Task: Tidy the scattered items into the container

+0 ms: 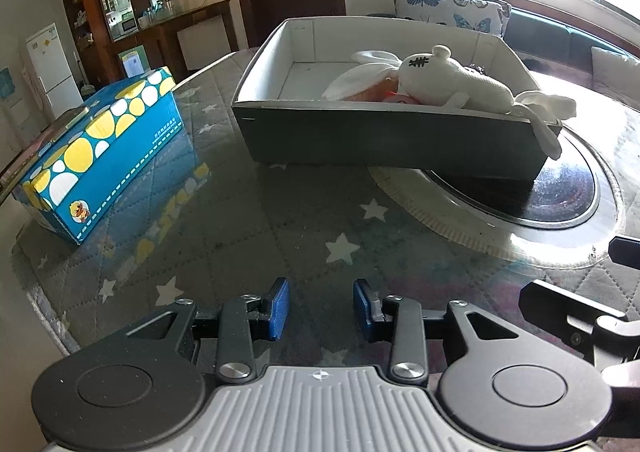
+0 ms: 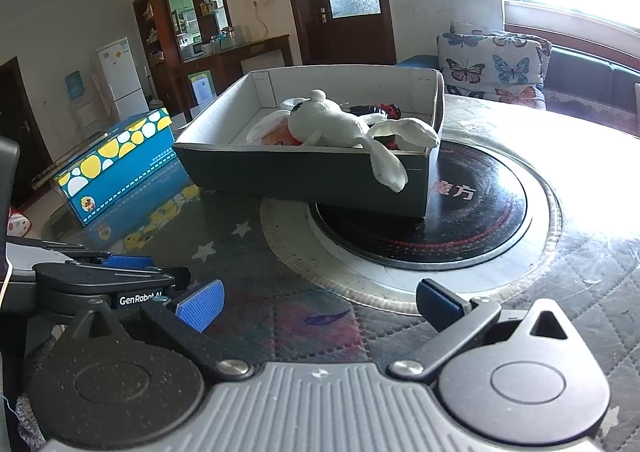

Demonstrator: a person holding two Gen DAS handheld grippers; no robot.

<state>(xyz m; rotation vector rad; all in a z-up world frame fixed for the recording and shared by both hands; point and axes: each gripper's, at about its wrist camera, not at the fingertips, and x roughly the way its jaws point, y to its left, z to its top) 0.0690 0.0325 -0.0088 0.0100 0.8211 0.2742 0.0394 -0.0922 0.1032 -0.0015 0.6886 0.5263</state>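
Note:
A grey open box (image 1: 384, 139) (image 2: 304, 175) stands on the table, partly over a round black hob. A white plush rabbit (image 1: 452, 81) (image 2: 332, 121) lies in it, with one limb hanging over the near rim. Orange and red items show under and behind the rabbit, mostly hidden. My left gripper (image 1: 320, 306) is open and empty, low over the table in front of the box. My right gripper (image 2: 316, 302) is open wide and empty, near the hob's front edge. The left gripper also shows at the left of the right wrist view (image 2: 128, 264).
A blue tissue box with yellow and white dots (image 1: 100, 155) (image 2: 120, 167) stands left of the grey box. A round black hob (image 2: 460, 211) is set in the glass-topped table. A sofa with butterfly cushions (image 2: 492, 63) stands behind the table.

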